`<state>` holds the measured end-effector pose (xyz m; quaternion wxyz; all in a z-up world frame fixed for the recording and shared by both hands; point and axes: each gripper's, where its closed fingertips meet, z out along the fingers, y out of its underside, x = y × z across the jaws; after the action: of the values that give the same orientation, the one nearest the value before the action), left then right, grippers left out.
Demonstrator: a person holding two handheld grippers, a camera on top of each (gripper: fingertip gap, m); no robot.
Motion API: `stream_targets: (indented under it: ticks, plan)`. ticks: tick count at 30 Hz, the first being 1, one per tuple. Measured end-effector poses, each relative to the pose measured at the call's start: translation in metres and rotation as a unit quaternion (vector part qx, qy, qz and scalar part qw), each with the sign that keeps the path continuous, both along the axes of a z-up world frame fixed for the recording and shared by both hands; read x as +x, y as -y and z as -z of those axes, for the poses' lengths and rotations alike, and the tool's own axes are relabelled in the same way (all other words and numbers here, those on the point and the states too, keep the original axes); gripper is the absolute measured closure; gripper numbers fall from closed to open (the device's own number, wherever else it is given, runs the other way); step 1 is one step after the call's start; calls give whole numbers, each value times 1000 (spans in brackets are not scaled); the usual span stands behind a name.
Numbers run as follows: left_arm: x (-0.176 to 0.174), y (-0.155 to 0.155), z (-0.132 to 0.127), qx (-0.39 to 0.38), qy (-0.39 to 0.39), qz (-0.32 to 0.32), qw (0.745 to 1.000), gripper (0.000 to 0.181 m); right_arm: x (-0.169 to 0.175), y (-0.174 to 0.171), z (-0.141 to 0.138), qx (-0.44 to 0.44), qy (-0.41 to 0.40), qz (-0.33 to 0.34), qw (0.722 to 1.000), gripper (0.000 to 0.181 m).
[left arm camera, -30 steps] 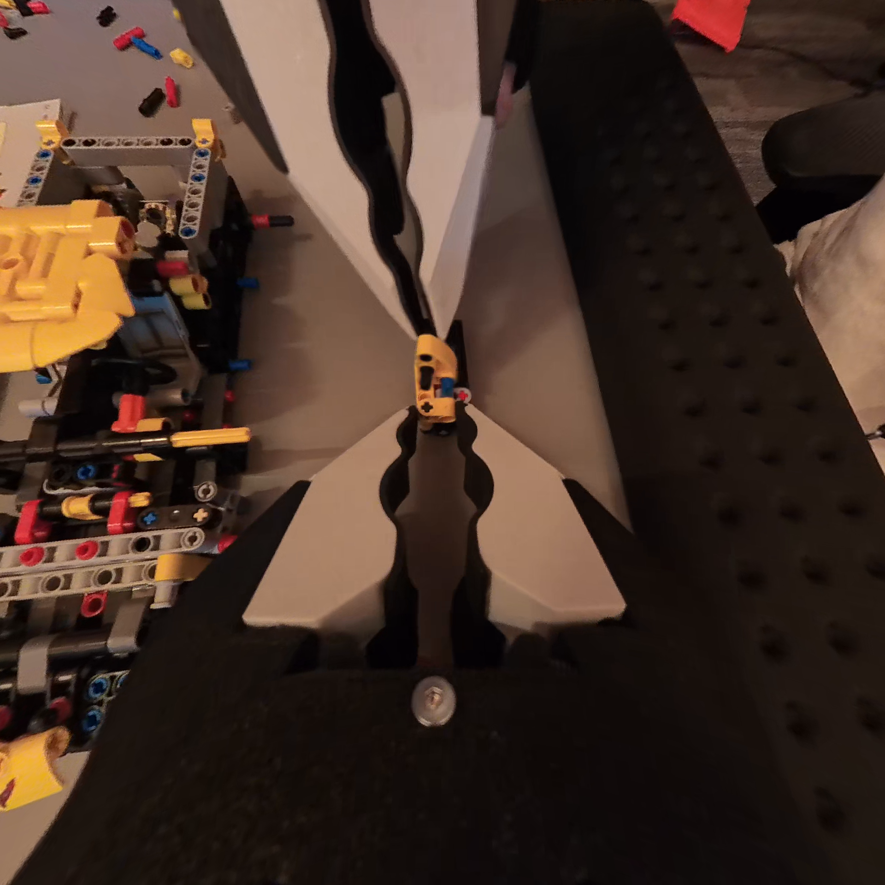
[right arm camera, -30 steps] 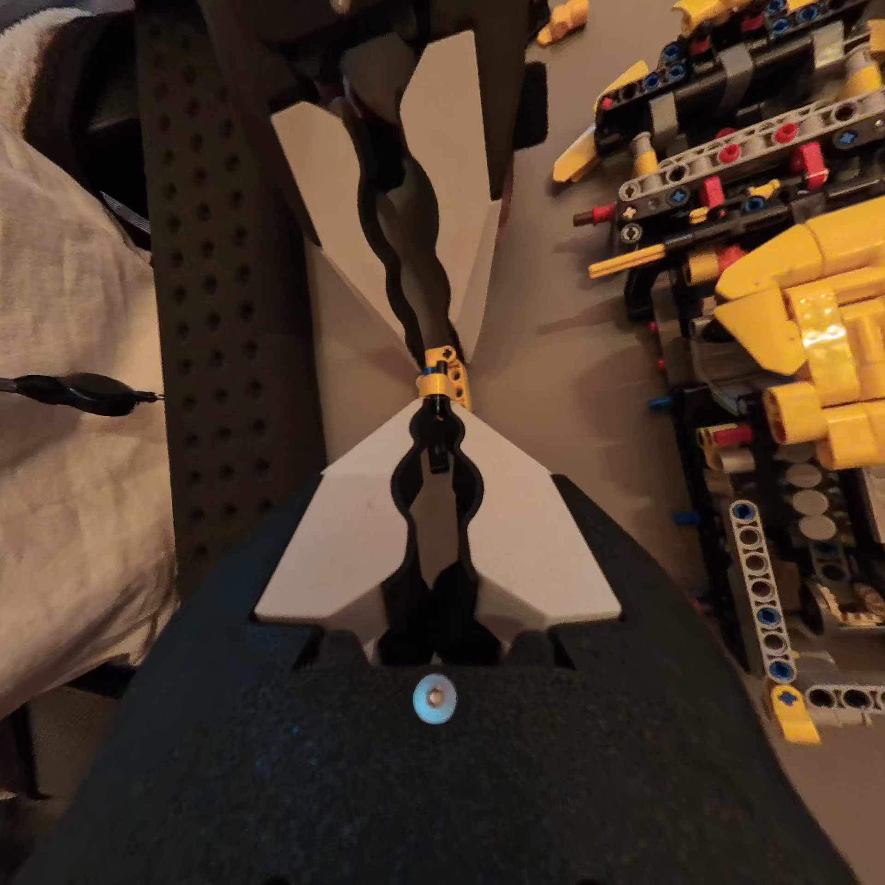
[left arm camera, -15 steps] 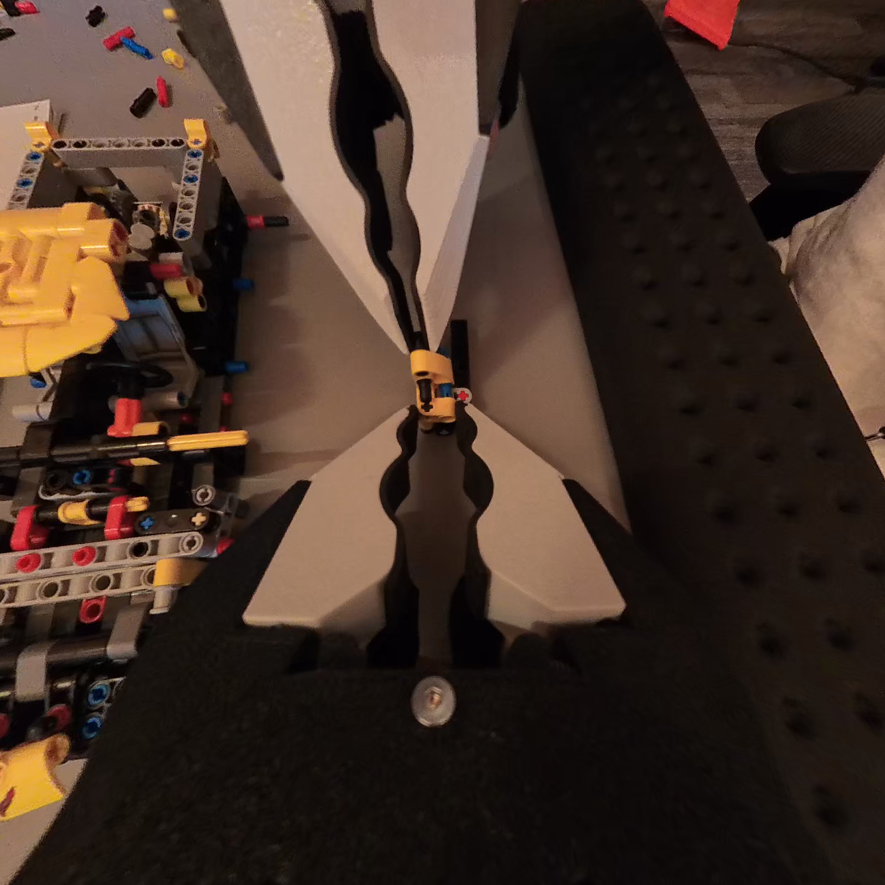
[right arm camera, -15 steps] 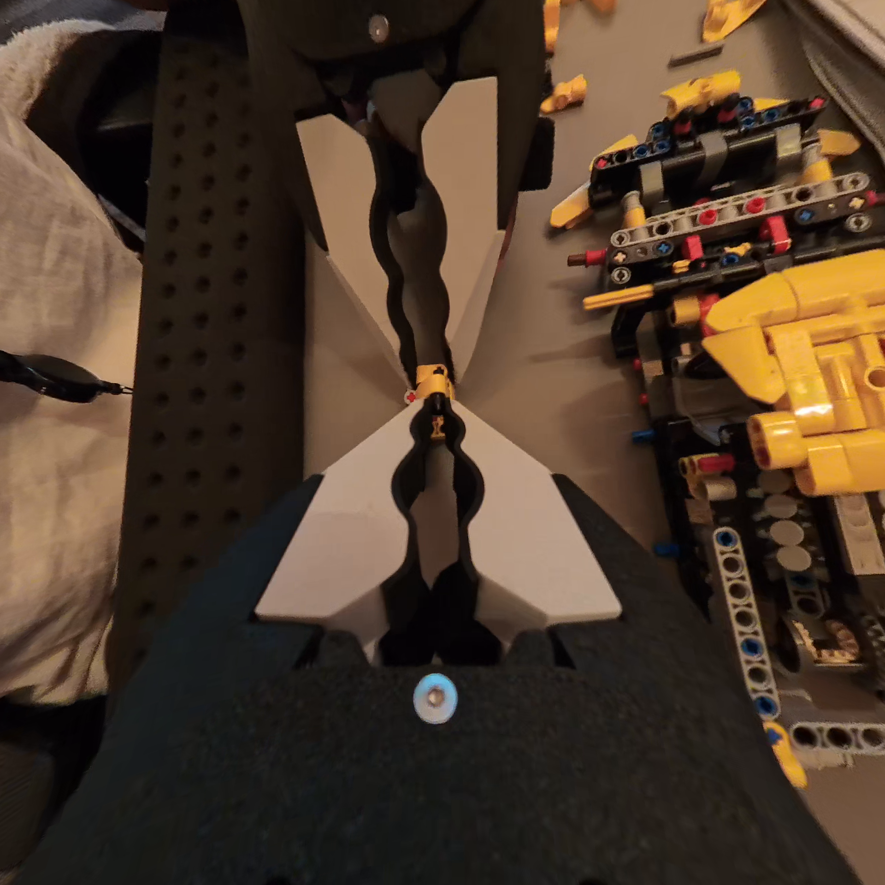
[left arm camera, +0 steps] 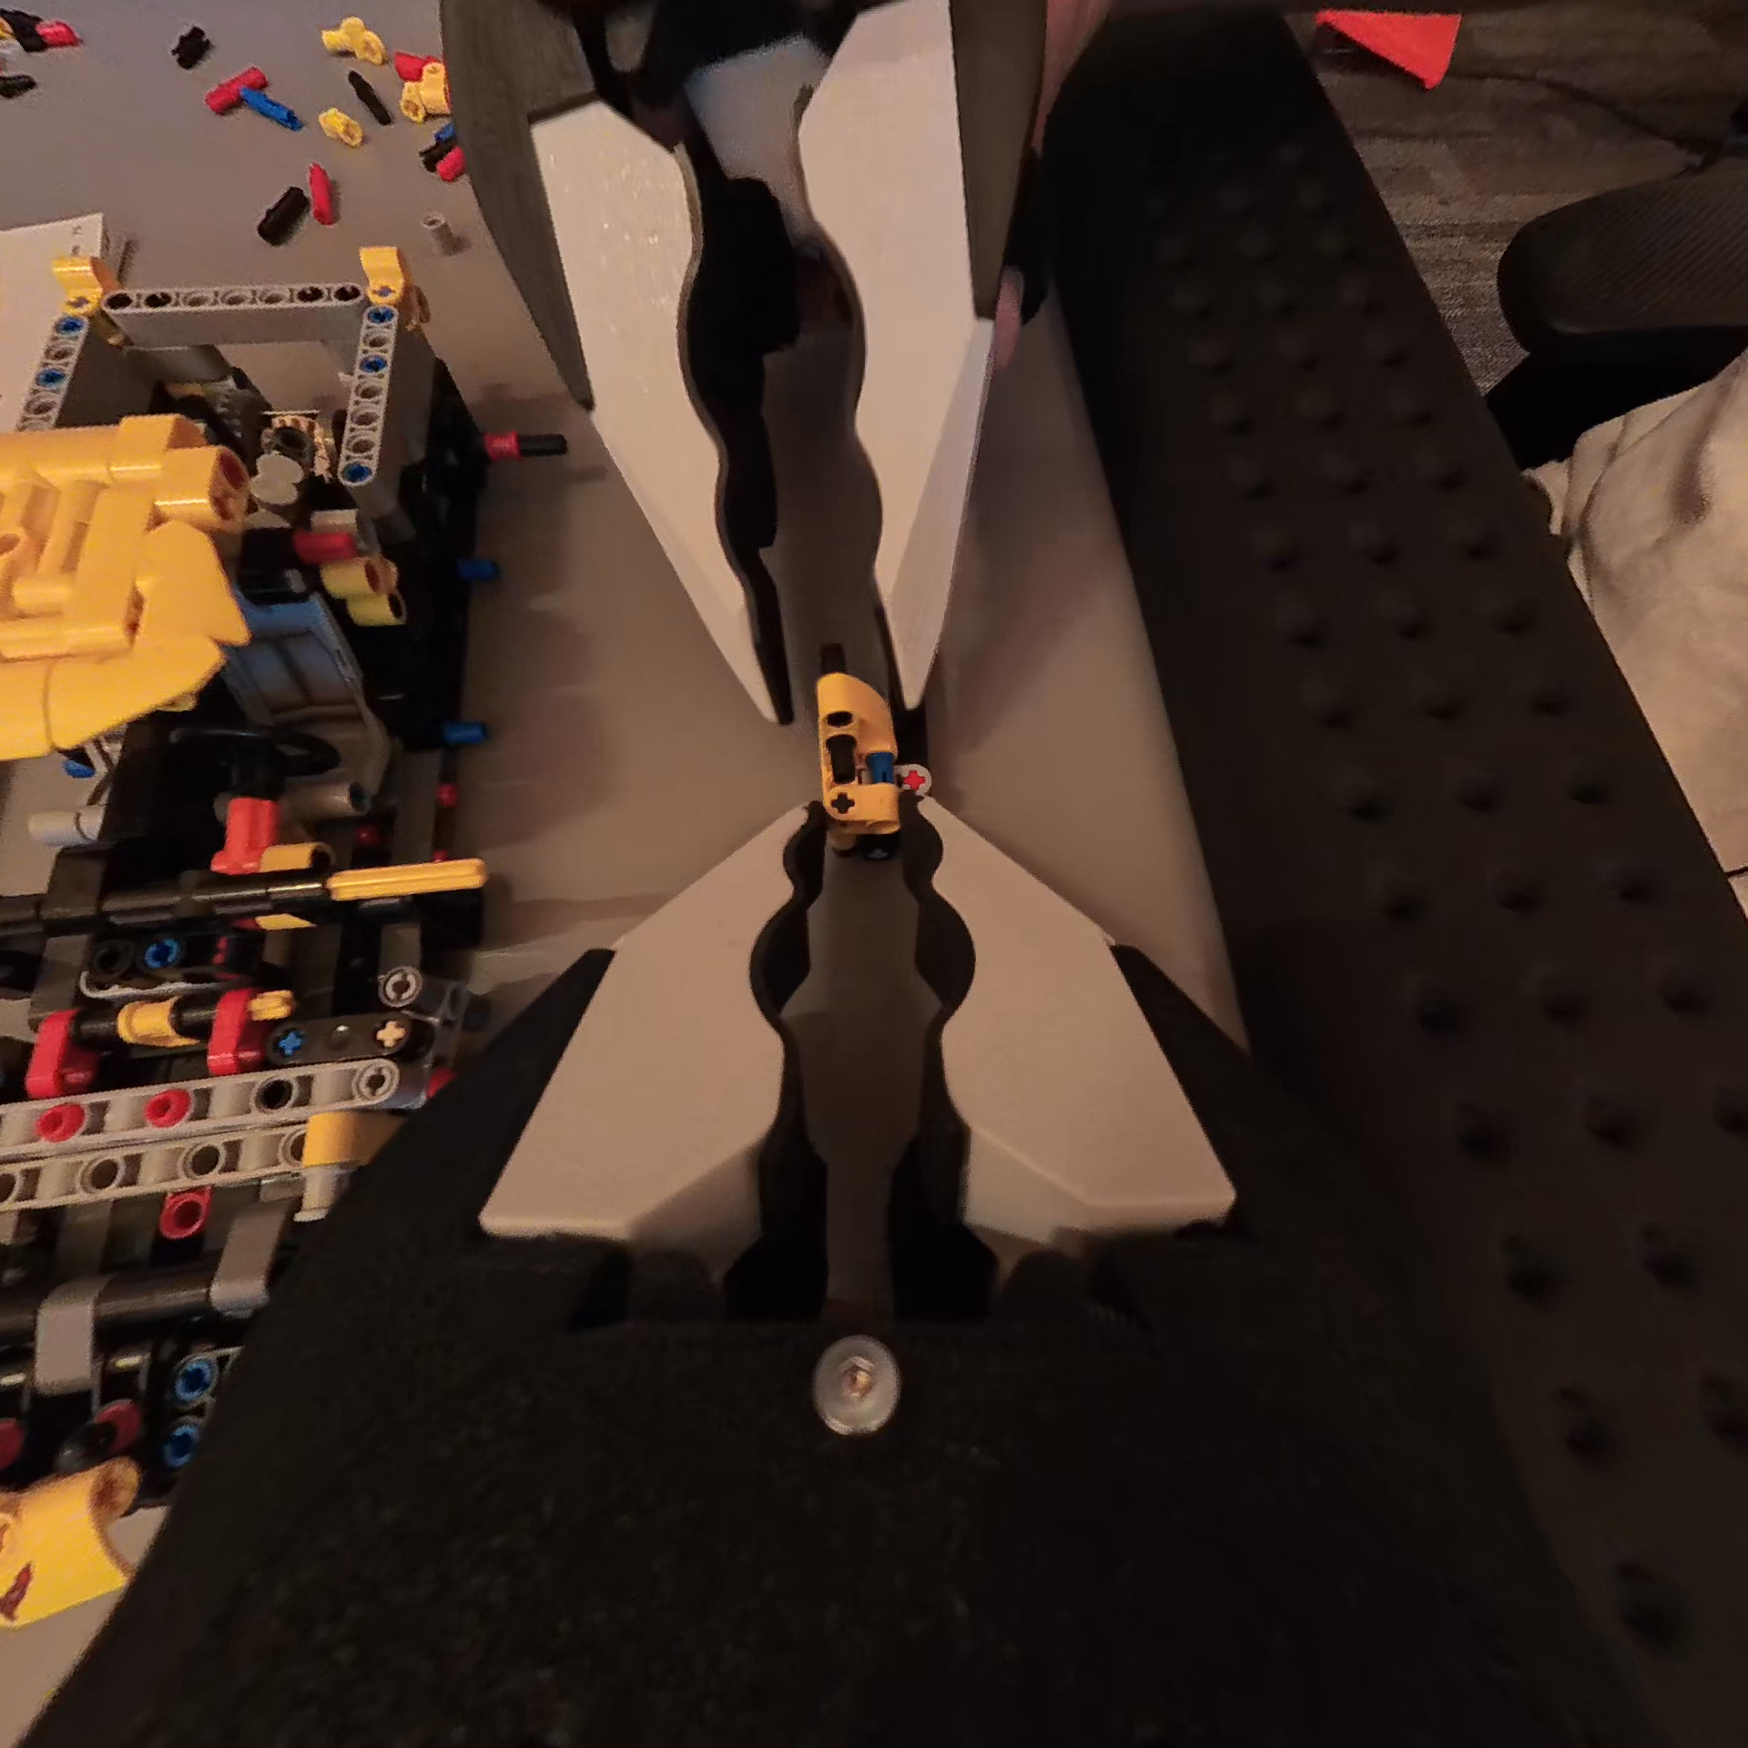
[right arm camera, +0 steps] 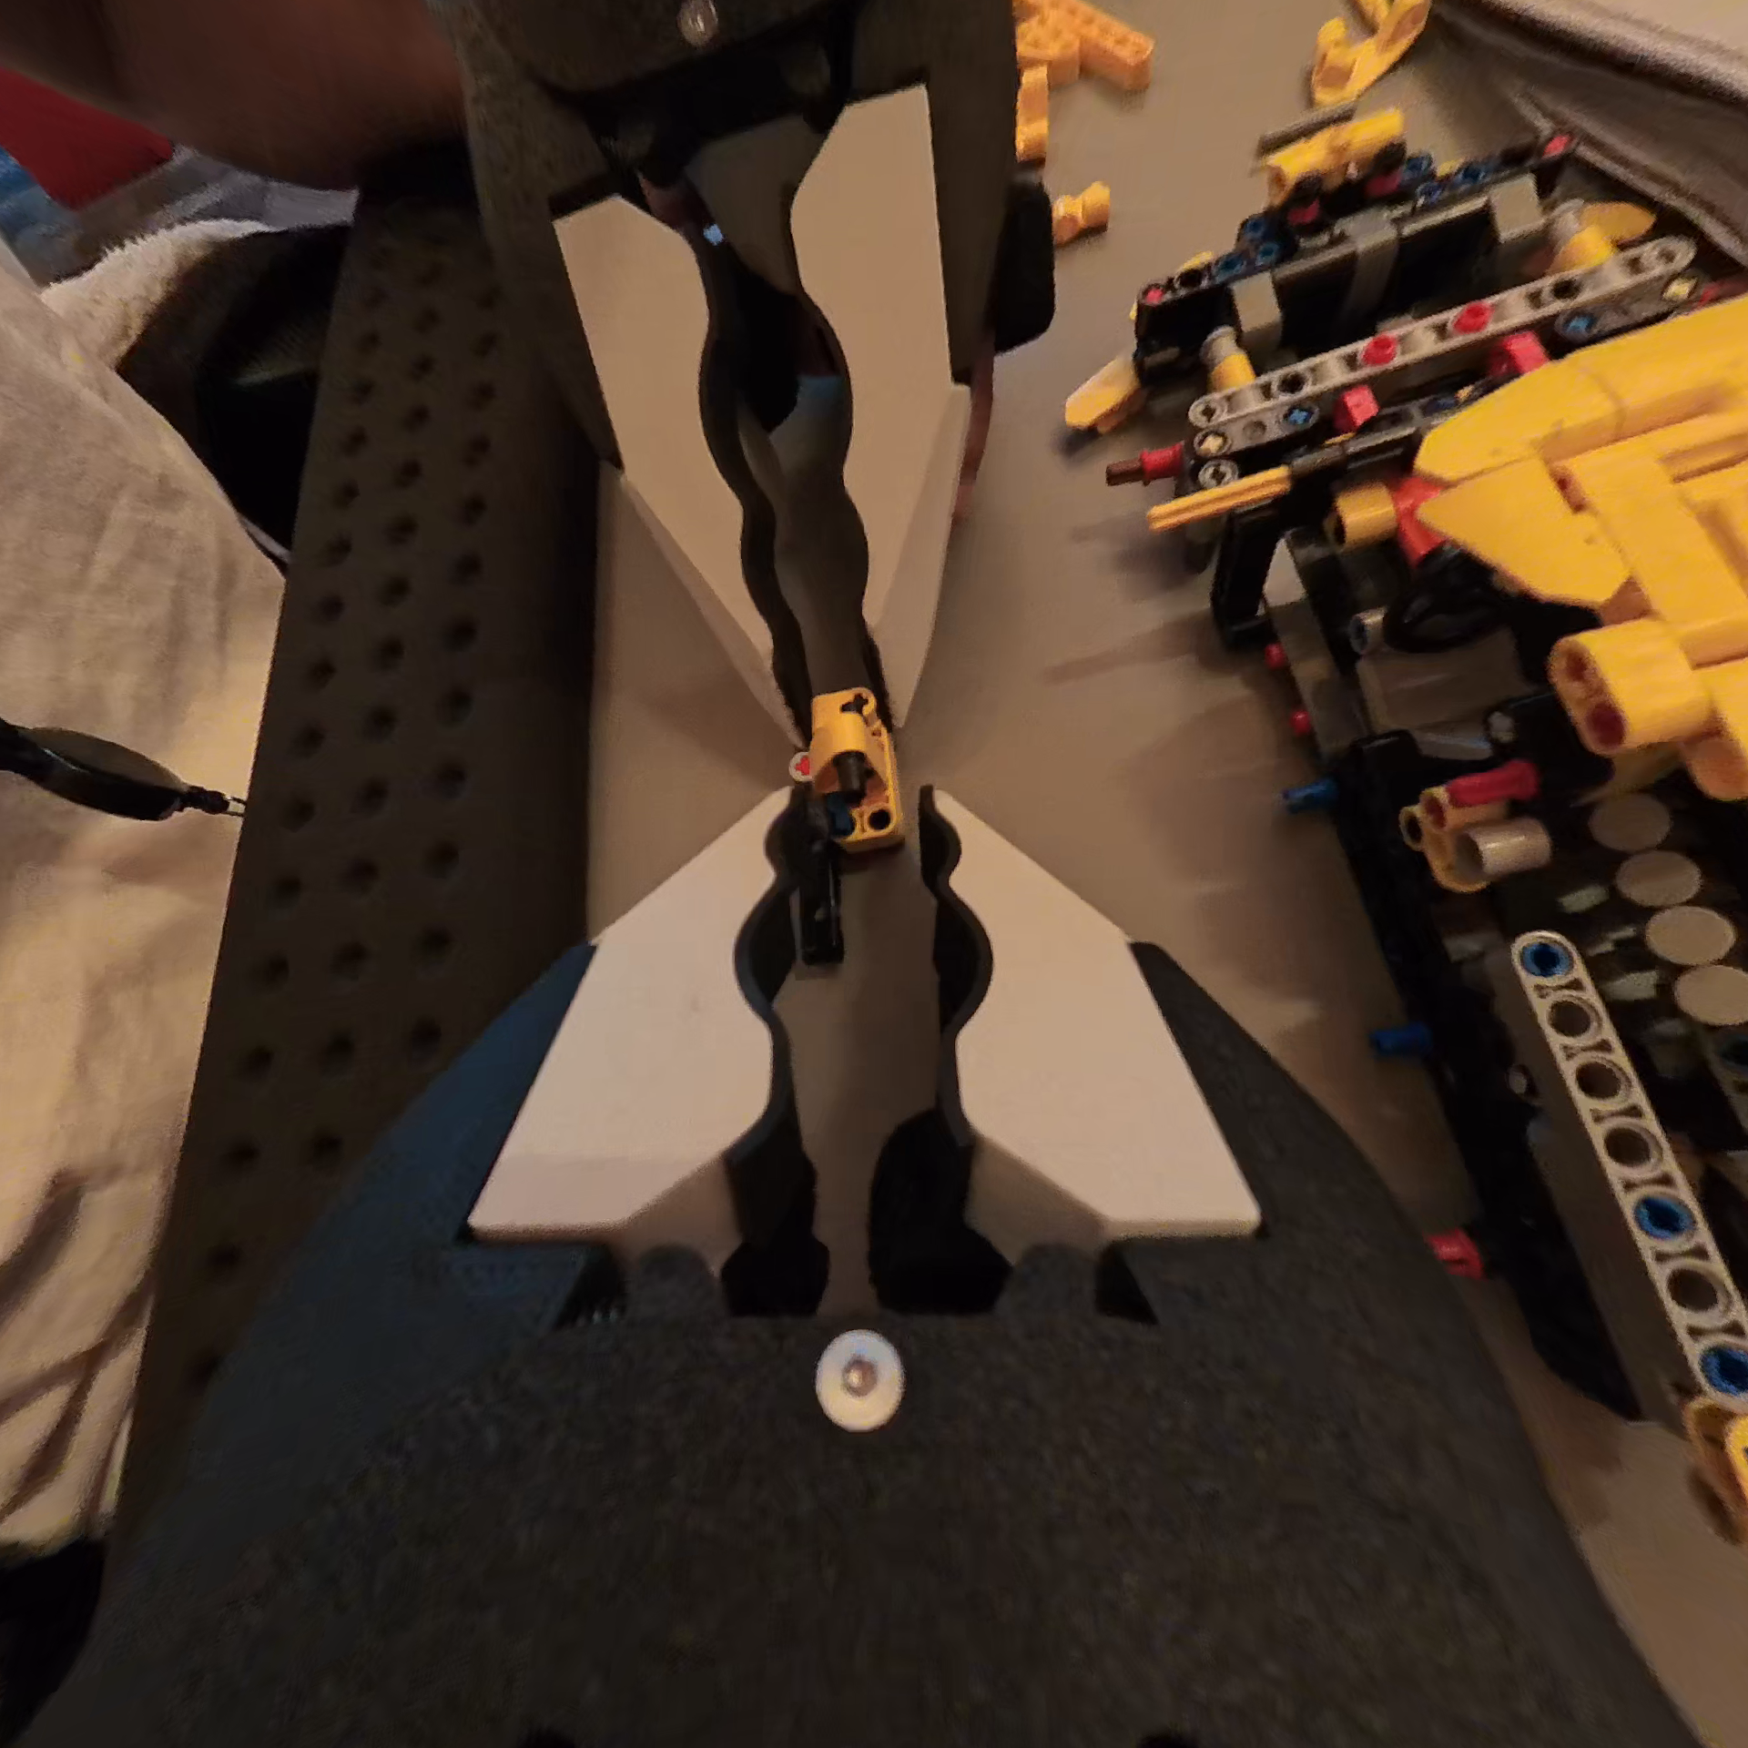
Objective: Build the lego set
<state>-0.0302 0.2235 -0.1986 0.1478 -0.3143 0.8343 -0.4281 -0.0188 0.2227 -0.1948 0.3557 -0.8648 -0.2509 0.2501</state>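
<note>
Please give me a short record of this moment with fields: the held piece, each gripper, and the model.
held piece: small yellow Technic connector with black axle
left gripper: shut on the connector
right gripper: open, axle lies between its fingers
model: partly built yellow-black model on grey table, untouched

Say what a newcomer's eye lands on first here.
The small yellow piece at centre, pinched at the tips of the left gripper, while the right gripper meets it tip to tip with its jaws apart. Next, the big half-built yellow and black model on the grey table beside them, with loose pins scattered beyond it.
</note>
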Motion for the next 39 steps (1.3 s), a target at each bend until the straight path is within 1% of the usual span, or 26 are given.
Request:
stream_targets:
  ticks: [4, 5, 6, 7, 13, 15, 17, 18, 22, 26, 29, 31, 36, 38, 39]
  plan:
    - [0, 0, 0, 0, 0, 0, 1000, 165, -6, -1, -2, 44, 4, -12, 999, 155]
    - [0, 0, 0, 1, 1, 0, 1000, 165, -6, -2, -1, 53, 15, -10, 998, 158]
    - [0, 0, 0, 1, 1, 0, 1000, 165, -6, -3, 0, 62, 25, -9, 998, 167]
    - [0, 0, 0, 1, 1, 0, 1000, 165, -6, -4, -1, 73, 30, -8, 997, 167]
    - [0, 0, 0, 9, 9, 0, 1000, 166, -6, -4, 0, 70, 61, -5, 996, 167]
    - [0, 0, 0, 8, 7, -4, 1000, 166, -6, -4, 1, 80, 45, 14, 996, 166]
    - [1, 0, 0, 7, 7, -6, 1000, 166, -6, -3, 0, 58, 1, 36, 998, 167]
    - [1, 0, 0, 6, 6, -6, 1000, 166, -6, -4, 0, 59, 2, 38, 998, 167]
    - [0, 0, 0, 9, 8, -6, 1000, 166, -6, -3, 1, 103, 87, 19, 991, 167]
    - [0, 0, 0, 11, 9, -6, 1000, 166, -8, -6, 0, 135, 111, -6, 985, 166]
    - [0, 0, 0, 13, 12, -7, 1000, 166, -11, -9, 0, 109, 108, -7, 988, 166]
    - [1, 0, 0, 12, 11, -11, 1000, 166, -11, -9, 0, 84, 83, 1, 993, 167]
    - [0, 0, 0, 12, 11, -11, 1000, 166, -10, -8, -1, 85, 42, 5, 995, 166]
    - [3, -5, -2, 19, 15, -22, 999, 166, 1, -10, -5, 86, 48, 33, 995, 144]
    - [4, -9, -7, 13, 23, -32, 999, 166, 5, -10, -14, 94, 39, 48, 994, 140]
